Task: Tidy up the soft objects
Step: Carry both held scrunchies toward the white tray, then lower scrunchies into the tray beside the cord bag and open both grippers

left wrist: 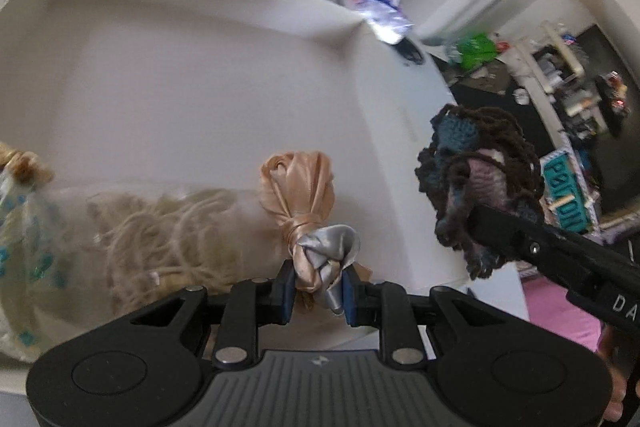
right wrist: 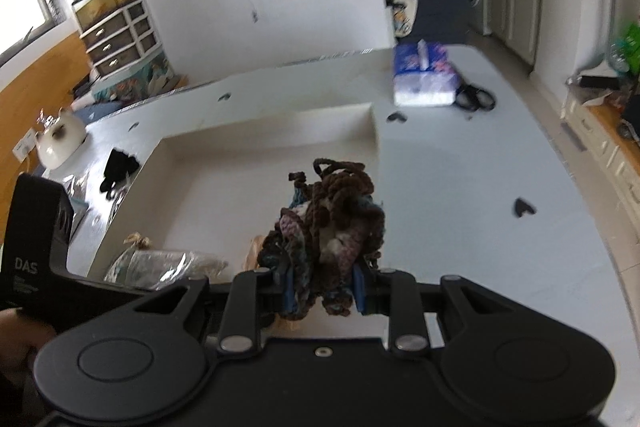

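Tissue pack (right wrist: pixel 424 77), white kettle (right wrist: pixel 60 139)

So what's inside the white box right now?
The white box holds a clear bag of cream cord at its near wall. The satin bundle hangs above in the left gripper. Anything under the bag is hidden.

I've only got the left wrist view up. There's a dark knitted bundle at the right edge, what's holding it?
Observer: The right gripper is shut on the dark knitted bundle, gripping its lower end.
Operator: Anything left of the white box that I can't see?
Observer: A black soft item lies on the table just beside the white box, on its left side.
Operator: And past the tissue pack?
Observer: A pair of black-rimmed glasses lies right next to the blue tissue pack.
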A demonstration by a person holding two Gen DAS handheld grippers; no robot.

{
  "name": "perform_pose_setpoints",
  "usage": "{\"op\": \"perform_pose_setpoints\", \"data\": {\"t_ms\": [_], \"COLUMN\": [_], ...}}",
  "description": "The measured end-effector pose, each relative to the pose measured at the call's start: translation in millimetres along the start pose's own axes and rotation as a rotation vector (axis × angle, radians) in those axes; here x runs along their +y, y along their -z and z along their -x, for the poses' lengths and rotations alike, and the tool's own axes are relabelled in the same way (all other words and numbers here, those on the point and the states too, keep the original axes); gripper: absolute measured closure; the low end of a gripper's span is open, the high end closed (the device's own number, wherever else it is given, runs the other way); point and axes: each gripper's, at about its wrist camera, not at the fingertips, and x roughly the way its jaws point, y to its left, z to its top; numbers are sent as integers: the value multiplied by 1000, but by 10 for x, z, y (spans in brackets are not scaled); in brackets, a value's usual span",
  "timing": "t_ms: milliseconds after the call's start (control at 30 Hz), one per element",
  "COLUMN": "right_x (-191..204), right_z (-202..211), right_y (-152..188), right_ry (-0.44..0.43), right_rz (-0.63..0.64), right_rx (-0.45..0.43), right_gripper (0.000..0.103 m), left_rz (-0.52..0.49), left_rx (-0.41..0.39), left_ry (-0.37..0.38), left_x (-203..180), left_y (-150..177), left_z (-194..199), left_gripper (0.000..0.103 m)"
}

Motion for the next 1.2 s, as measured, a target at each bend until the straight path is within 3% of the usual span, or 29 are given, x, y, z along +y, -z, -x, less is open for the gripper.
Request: {"op": "perform_pose_setpoints", "data": {"t_ms": [167,300,367,667,833,967,1200], "right_x": [52,115,121,107,165,143,54], "right_z": [-234,-293,-230,-86,-299,-477,-466], "right_y": [14,29,21,-216,-186,-39,43], "right_ry": [-46,17,16,21,-22,40,32], "right_rz": [9,46,48,4,36,69,64], "right_rx": [94,152,147,33,106,182,187], "right_gripper": [69,55,54,66,72,74,75], "left_rz": [10,8,6,-11,-52,-83,-136], "left_rx": [-7,-2,2,-5,-23,-23,6], "left_ry": [-25,-22,-20,18,26,23,-8], "left_x": [17,22,28,14,-71,-132,-224], "left_y": [-12,-12,-7,64,80,86,60], "left_z": [73,86,94,223,363,428,437], "left_gripper": [79,78,77,61,61,61,60]}}
